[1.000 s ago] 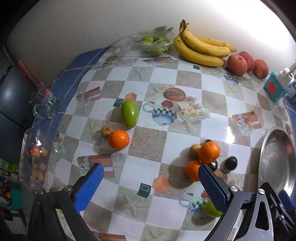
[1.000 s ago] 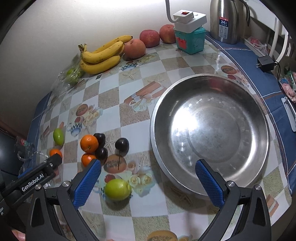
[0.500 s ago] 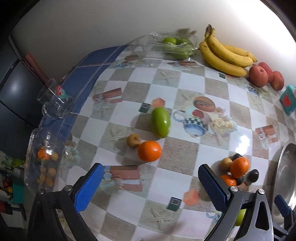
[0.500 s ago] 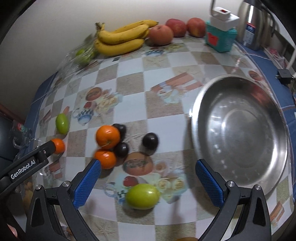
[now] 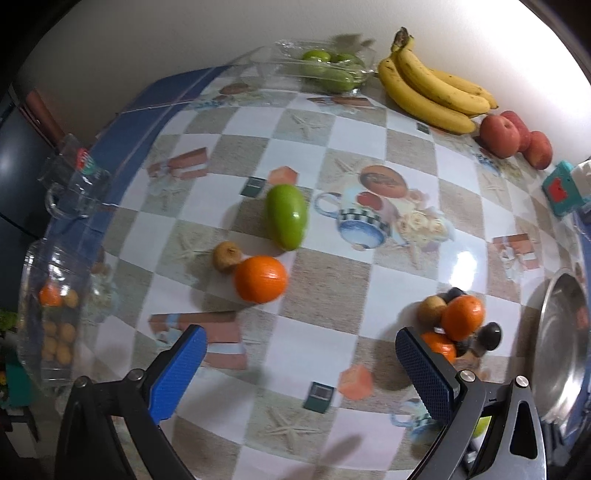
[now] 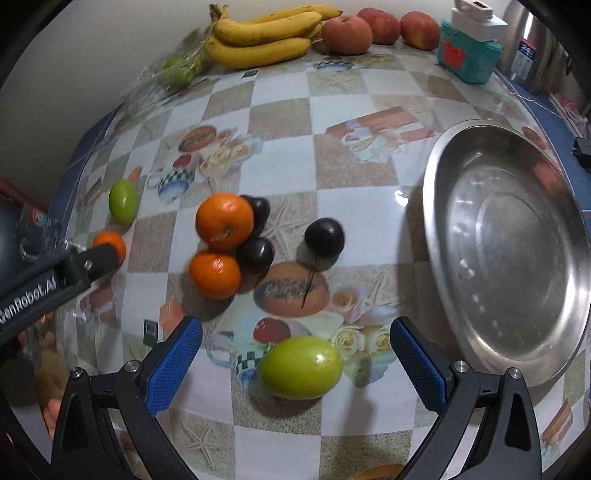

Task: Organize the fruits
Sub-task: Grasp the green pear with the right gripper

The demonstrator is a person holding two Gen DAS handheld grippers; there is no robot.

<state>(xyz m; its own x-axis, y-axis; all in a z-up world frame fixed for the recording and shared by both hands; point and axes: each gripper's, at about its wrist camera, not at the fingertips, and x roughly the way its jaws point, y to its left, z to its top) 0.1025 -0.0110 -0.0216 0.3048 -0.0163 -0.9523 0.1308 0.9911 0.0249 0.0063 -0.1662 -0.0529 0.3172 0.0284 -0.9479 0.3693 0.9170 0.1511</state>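
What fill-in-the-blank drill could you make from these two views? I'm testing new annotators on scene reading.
1. The large metal basin holds ____ fruit.
2. The fruit lying between the fingers of the right claw is a ____ mango.
3. The bananas lie against the wall, next to three red ____.
4. Both the left claw and the right claw are ____.

Missing words: no; green; apples; open

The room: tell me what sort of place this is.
Probably a home kitchen or dining table. A printed checkered tablecloth covers it, bananas and apples lie by the wall, and a steel kettle stands near a steel basin.
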